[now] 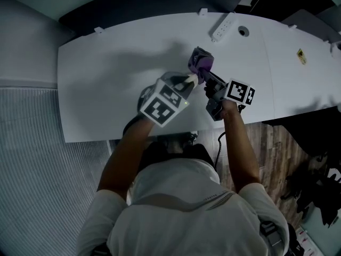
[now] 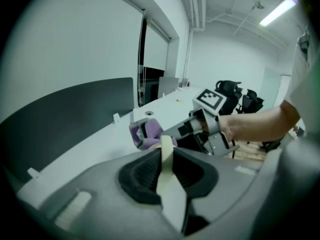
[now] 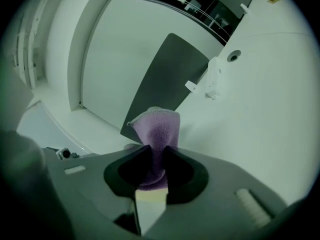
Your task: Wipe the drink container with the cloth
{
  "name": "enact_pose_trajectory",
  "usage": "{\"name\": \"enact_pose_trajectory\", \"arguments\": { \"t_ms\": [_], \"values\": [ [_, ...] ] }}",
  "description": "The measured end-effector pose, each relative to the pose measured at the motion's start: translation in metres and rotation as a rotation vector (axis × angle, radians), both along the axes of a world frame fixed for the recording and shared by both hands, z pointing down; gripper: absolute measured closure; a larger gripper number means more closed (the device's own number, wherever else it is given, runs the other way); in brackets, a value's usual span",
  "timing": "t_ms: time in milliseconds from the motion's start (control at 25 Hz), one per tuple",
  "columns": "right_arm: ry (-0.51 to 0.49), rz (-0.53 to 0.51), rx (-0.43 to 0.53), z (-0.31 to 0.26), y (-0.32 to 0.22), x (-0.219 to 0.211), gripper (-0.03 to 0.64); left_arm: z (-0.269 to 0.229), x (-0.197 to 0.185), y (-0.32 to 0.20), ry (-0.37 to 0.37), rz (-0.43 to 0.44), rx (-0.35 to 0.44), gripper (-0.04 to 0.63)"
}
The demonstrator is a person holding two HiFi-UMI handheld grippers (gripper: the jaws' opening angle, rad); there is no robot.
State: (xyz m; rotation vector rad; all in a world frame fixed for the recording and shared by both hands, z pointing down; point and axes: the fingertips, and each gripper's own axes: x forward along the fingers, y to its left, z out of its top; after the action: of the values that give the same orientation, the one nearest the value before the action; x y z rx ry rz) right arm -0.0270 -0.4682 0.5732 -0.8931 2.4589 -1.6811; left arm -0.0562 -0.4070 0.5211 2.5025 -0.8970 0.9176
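A purple cloth (image 1: 201, 62) hangs bunched above the white table (image 1: 106, 79), and my right gripper (image 1: 205, 72) is shut on it. In the right gripper view the cloth (image 3: 157, 126) stands up out of the pinched jaws of that gripper (image 3: 152, 164). My left gripper (image 1: 192, 79) is just left of the cloth, its cream fingers pressed together with no gap and nothing visible between them. In the left gripper view its tip (image 2: 165, 140) nearly touches the cloth (image 2: 145, 134), with the right gripper (image 2: 200, 129) behind. No drink container shows in any view.
A white power strip (image 1: 223, 27) and a round cable hole (image 1: 243, 31) lie at the table's far edge, backed by a dark partition (image 1: 154, 4). A small yellow sticker (image 1: 301, 56) is on the right tabletop. Black chairs (image 1: 314, 185) stand on the wooden floor to the right.
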Motion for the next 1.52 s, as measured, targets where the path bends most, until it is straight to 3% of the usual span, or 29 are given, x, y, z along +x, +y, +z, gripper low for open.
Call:
{"name": "enact_pose_trajectory", "arguments": {
  "t_ms": [200,480,560,680,760,880,960,1040,1160,1240,1360,1520],
  "values": [
    [0.166,-0.114,-0.029,0.038,0.004,-0.001,0.529,0.001,0.0,0.001,0.004,-0.001,-0.001,0.534],
    [0.504,-0.361,-0.011,0.086,0.02,-0.001,0.531,-0.001,0.0,0.001,0.005,0.0,-0.005,0.534],
    [0.55,-0.412,0.016,0.094,0.023,-0.001,0.531,-0.002,0.001,0.0,0.009,-0.002,-0.008,0.534],
    [0.539,-0.465,0.028,0.096,0.023,0.001,0.531,-0.002,0.001,0.0,0.014,-0.002,-0.01,0.534],
    [0.546,-0.512,0.089,0.08,0.017,0.003,0.529,-0.003,0.0,0.001,0.019,-0.002,-0.009,0.534],
    [0.585,-0.577,0.353,0.022,-0.006,-0.001,0.529,-0.003,-0.002,0.002,0.028,-0.006,-0.005,0.532],
    [0.538,-0.582,0.49,-0.022,-0.023,-0.013,0.529,-0.003,-0.003,0.001,0.027,-0.008,-0.002,0.532],
    [0.382,-0.574,0.507,-0.058,-0.033,-0.031,0.529,-0.002,-0.003,0.0,0.026,-0.007,0.001,0.534],
    [0.012,-0.651,0.353,-0.09,-0.025,-0.066,0.529,-0.003,-0.004,0.001,0.025,-0.002,-0.002,0.532],
    [-0.145,-0.758,0.259,-0.093,-0.013,-0.085,0.529,-0.003,-0.004,0.001,0.018,0.001,-0.005,0.533],
    [-0.101,-0.892,0.168,-0.062,-0.004,-0.092,0.531,-0.002,-0.003,0.0,0.016,-0.001,-0.007,0.534],
    [-0.041,-1.014,0.209,-0.049,0.006,-0.095,0.531,0.0,-0.003,0.0,0.016,-0.006,-0.005,0.534]
  ]
}}
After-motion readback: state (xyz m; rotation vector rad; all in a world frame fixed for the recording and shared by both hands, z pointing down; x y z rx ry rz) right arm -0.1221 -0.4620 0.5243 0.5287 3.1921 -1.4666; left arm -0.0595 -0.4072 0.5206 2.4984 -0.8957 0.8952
